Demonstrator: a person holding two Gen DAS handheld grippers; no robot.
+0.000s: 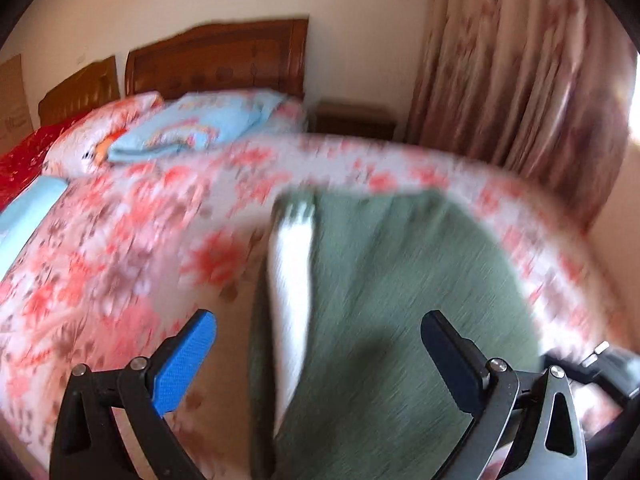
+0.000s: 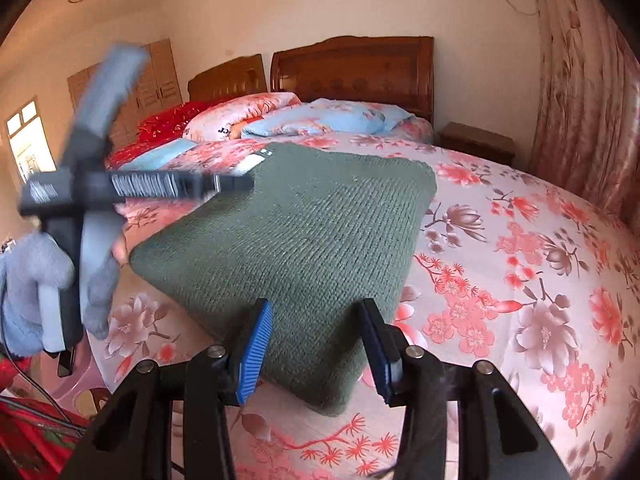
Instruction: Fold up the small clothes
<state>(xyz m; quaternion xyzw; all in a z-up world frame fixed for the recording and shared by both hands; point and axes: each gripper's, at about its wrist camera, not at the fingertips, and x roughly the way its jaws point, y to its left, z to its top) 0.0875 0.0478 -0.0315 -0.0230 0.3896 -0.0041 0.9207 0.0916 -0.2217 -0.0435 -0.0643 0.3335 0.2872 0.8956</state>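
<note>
A dark green knitted garment (image 2: 288, 240) lies folded into a thick rectangle on the flowered bedspread (image 2: 520, 280). A white label shows at its far left corner. In the blurred left wrist view the garment (image 1: 400, 280) lies just ahead, with a white strip (image 1: 292, 288) along its left edge. My left gripper (image 1: 318, 332) is open above the garment's near part and holds nothing. It also shows in the right wrist view (image 2: 236, 182), held by a grey-gloved hand. My right gripper (image 2: 316, 312) is open at the garment's near corner, with its jaws on either side of that corner.
Pillows and a folded light blue quilt (image 2: 320, 120) lie at the head of the bed by the wooden headboard (image 2: 352, 68). A nightstand (image 2: 476, 142) and curtains (image 2: 580, 80) stand to the right. A red cloth (image 2: 24, 440) is at the lower left.
</note>
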